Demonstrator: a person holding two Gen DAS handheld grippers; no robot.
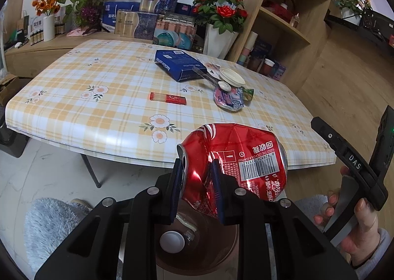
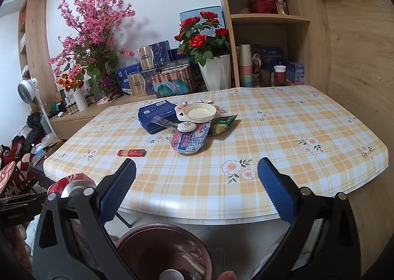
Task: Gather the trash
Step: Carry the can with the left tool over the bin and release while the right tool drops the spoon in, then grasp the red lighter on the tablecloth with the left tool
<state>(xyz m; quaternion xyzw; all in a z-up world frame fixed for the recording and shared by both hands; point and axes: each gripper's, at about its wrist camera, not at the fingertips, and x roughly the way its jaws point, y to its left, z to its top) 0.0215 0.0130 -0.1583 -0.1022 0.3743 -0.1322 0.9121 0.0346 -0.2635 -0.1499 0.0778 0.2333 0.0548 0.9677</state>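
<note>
The setting was a lived-in home, most likely a dining or living room. A table (image 2: pixel 283 132) carried a yellow plaid cloth printed with daisies. Behind it stood wooden shelving (image 2: pixel 270 17) built against a white wall, holding a red basket (image 2: pixel 262 1), stacked paper cups (image 2: pixel 245 65) and small boxes. A low wooden ledge (image 1: pixel 61 41) bore artificial pink blossoms (image 2: pixel 91 31), red roses (image 2: pixel 202 36) in a white vase (image 2: pixel 216 73), and gift boxes (image 2: pixel 150 56). A white pedestal fan (image 2: pixel 27 90) stood at the left beside heaped clothes (image 2: pixel 19 149). The floor was pale marble-pattern tile (image 1: pixel 49 169), and a dark red bin (image 2: pixel 162 250) sat below the table edge.
</note>
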